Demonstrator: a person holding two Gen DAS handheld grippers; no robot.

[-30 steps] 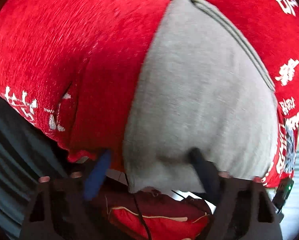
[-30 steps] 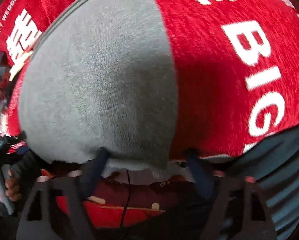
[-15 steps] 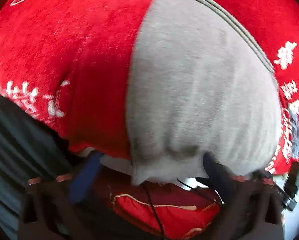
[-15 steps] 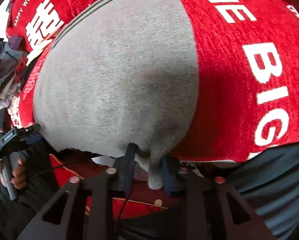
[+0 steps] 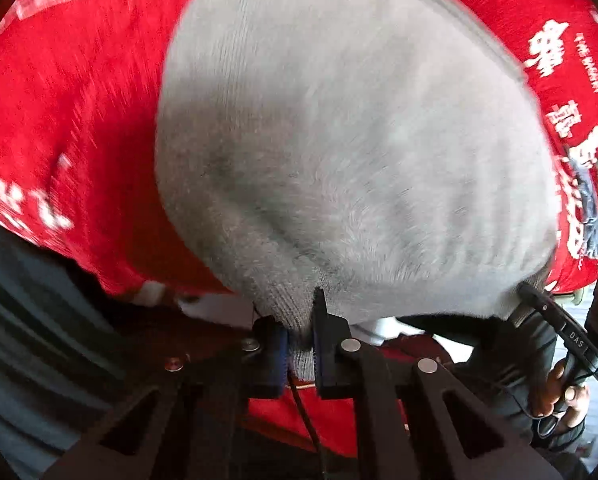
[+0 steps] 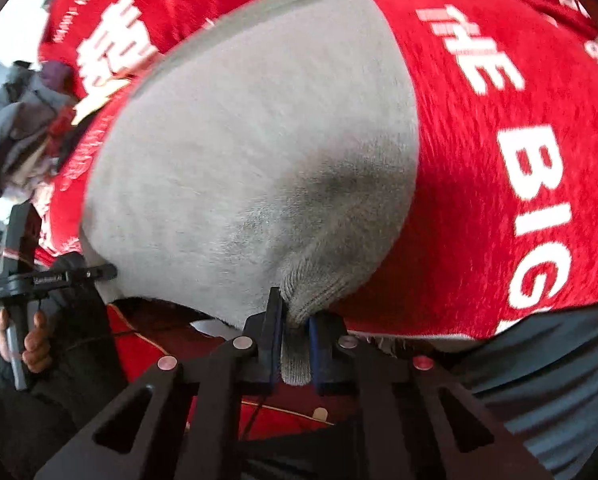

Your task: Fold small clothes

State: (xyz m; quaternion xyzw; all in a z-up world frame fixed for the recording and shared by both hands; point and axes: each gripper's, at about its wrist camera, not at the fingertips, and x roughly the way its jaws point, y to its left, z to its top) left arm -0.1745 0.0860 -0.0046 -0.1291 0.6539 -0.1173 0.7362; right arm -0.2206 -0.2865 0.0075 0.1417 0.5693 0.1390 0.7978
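A small grey knit garment [image 5: 339, 152] lies flat on a red cloth with white lettering [image 5: 71, 92]. My left gripper [image 5: 299, 344] is shut on the garment's near left corner, with grey fabric pinched between the blue pads. The same garment fills the right wrist view [image 6: 251, 168]. My right gripper [image 6: 295, 344] is shut on its near right corner, a tab of grey knit sticking out below the pads. Each view shows the other gripper at the garment's far near corner.
The red cloth [image 6: 519, 152] covers the surface under the garment. A dark grey-blue striped fabric [image 6: 547, 380] hangs below its near edge. A heap of other clothes [image 6: 23, 128] lies at the far left in the right wrist view.
Both grippers were open at the garment's near edge a second ago. The right one closed on its corner first, then the left one closed on its corner.
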